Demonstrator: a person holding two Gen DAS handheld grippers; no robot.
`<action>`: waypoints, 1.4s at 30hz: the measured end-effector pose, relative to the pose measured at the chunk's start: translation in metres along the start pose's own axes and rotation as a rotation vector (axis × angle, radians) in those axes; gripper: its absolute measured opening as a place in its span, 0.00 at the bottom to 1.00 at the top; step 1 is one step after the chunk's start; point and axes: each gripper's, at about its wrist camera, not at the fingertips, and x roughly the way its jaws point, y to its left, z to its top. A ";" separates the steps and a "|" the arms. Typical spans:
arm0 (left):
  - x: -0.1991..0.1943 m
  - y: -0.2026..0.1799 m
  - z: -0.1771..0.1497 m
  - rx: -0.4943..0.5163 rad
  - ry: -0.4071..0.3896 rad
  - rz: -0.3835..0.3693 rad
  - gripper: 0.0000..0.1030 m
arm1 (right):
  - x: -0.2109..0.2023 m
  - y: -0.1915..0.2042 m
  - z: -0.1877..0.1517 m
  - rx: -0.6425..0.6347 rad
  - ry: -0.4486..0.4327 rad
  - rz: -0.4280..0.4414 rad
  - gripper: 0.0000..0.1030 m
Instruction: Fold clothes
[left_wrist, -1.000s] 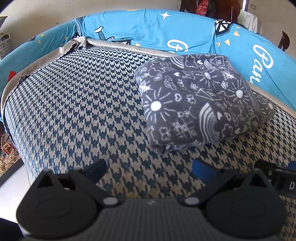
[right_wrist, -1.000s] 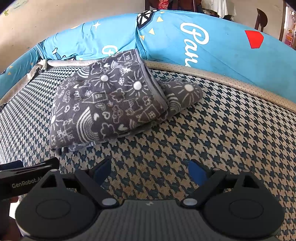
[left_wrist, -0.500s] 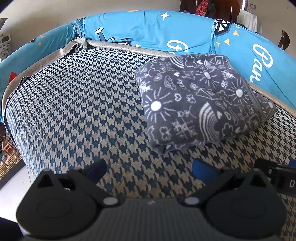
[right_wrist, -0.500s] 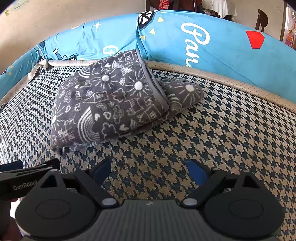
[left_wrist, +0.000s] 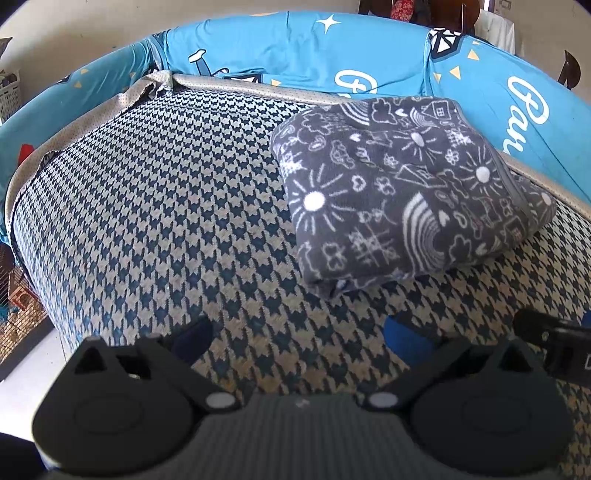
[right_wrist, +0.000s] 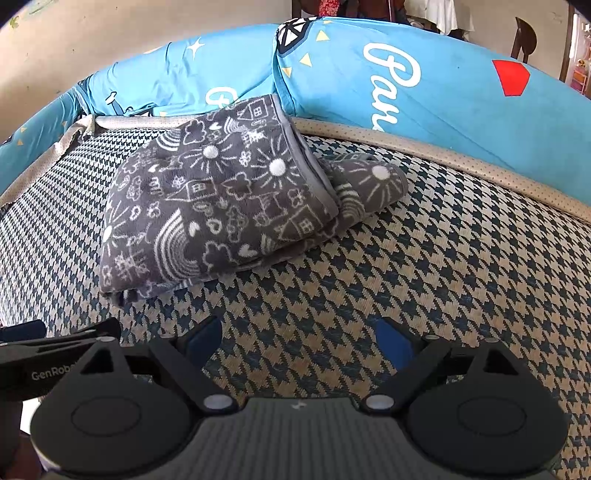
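Two grippers hang over a sofa seat, and neither one has hold of anything. Looking along the left gripper (left_wrist: 297, 334), its two blue-tipped fingers stand wide apart with only the houndstooth seat cover (left_wrist: 155, 206) showing between them. The folded grey blanket (left_wrist: 402, 192), printed with white suns, rainbows and little houses, lies on that cover ahead and to the right of the fingers, well clear of them. Its far edge sits close against the blue cushions (left_wrist: 295, 48) that run along the back, which carry white stars and white script lettering. A beige dotted trim (left_wrist: 92, 114) runs between the seat cover and the cushions. At the right edge of this view a black part of the other gripper pokes in, just beside the left one. Looking along the right gripper (right_wrist: 297, 339), its fingers are likewise spread wide over bare seat cover (right_wrist: 461, 258), touching nothing. From here the blanket (right_wrist: 221, 206) lies ahead and to the left, folded into a thick stack, with a lower layer sticking out past the top layer on its right side. The blue cushions (right_wrist: 424, 88) rise behind it, one bearing a red shape. The left gripper's black body shows at the lower left edge.
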 end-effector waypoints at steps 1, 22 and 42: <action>0.001 0.000 0.000 0.001 0.005 0.002 1.00 | 0.000 0.000 0.000 -0.001 0.001 0.000 0.88; 0.013 -0.004 -0.006 -0.001 0.060 -0.007 1.00 | 0.001 0.003 -0.001 -0.016 0.005 -0.004 0.88; 0.011 -0.014 -0.006 0.053 0.020 0.010 1.00 | 0.003 0.003 -0.001 -0.021 0.010 -0.010 0.88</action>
